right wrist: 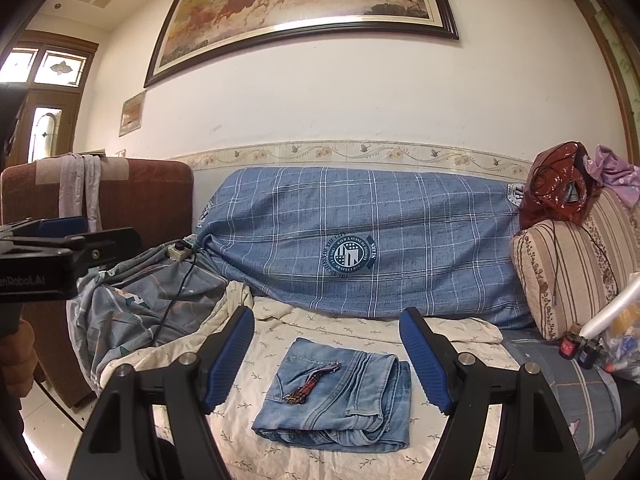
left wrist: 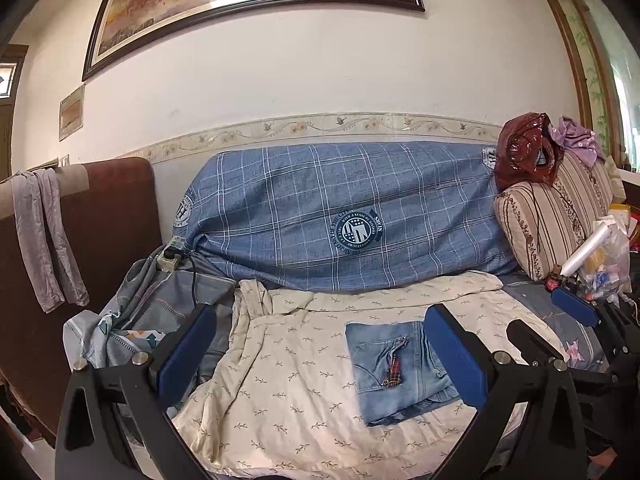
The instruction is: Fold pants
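My folded jeans lie mid-bed on the cream sheet. Both claws, left and right, hover spread and empty; best to withdraw without snagging.

Framed painting: top edge cut off by the frame in both views. Below the painting, the blue plaid cover hides whatever it drapes; only its outline shows. The crest lettering on that cover is too small to read. Right of the painting and lower, the contents of the red plastic bag are not discernible. The clear bag is partly cut off. Left of the painting, the door is cropped, its panes overexposed. The folded jeans hide their inner layers.
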Tool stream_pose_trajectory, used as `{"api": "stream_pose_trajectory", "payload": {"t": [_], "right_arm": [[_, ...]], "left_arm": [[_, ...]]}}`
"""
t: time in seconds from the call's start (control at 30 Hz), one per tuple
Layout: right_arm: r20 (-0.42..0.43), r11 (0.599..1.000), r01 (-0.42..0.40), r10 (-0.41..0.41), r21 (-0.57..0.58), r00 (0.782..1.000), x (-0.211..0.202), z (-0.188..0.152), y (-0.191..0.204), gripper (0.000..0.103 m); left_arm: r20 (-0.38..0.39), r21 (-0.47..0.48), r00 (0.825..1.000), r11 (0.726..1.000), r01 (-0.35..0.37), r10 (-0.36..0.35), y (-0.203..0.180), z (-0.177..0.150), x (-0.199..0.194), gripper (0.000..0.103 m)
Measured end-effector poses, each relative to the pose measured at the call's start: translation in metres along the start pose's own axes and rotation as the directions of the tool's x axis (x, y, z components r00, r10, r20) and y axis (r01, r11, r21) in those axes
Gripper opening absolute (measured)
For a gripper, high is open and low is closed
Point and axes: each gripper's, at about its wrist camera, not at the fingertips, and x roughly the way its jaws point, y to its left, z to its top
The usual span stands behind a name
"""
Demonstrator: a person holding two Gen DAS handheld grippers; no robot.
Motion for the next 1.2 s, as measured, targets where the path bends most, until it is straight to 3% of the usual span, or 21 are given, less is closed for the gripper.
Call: {"api": "stream_pose_trajectory", "payload": {"t": [1.2], "right_arm": [[-0.021,1.0,0.007,-0.007,-0.009,1.0,0.004,-0.006,0.002,0.078]], "left_arm": [[-0.028,-0.042,0.999,0.998,0.038,-0.039,0.01,-0.01,0.008,0.103]]}}
